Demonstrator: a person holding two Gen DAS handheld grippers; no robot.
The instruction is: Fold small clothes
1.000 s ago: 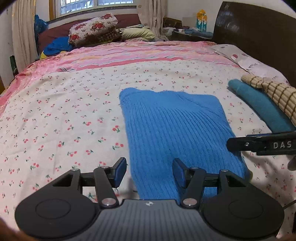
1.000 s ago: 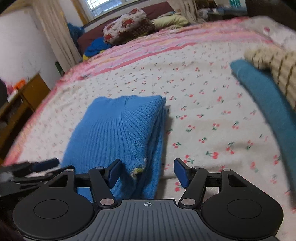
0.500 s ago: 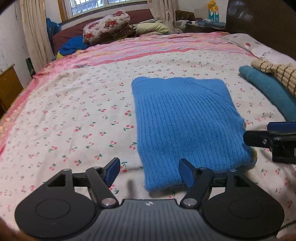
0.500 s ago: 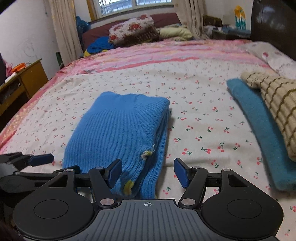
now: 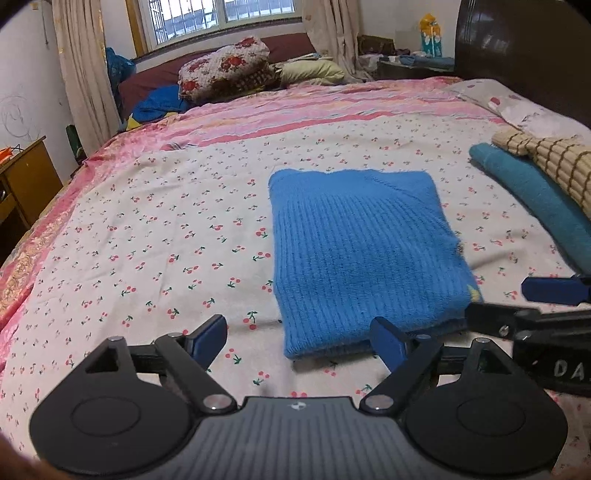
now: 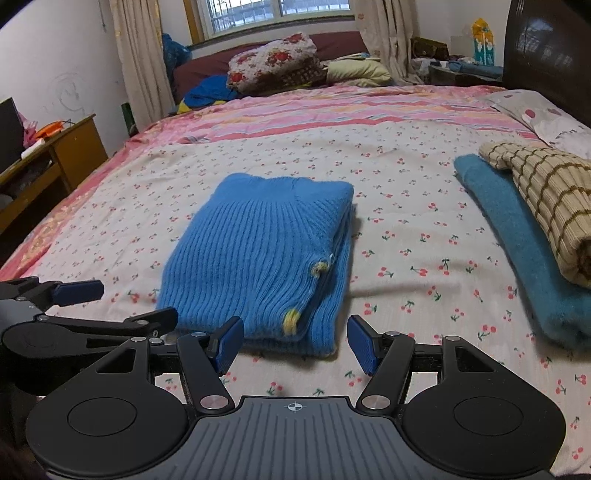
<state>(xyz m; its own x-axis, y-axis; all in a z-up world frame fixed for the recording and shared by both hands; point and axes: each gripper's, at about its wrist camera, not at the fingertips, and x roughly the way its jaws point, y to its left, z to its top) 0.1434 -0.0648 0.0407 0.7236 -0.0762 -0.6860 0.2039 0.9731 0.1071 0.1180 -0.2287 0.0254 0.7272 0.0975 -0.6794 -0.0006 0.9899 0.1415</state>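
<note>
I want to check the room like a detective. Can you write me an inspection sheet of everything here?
Surface: bed with cherry-print sheet, pink striped cover beyond it.
Job's things: blue knit sweater folded into a rectangle, lying flat.
Clutter: teal towel with a checked beige garment on top, off to the right; floral pillow at the far end.
Grippers: left tool opening, nothing between its pads; right tool open, empty, the sweater's near corner just ahead of it.
Cables: nothing seen.
Surroundings: window, curtains, wooden desk at left, dark headboard at right.
</note>
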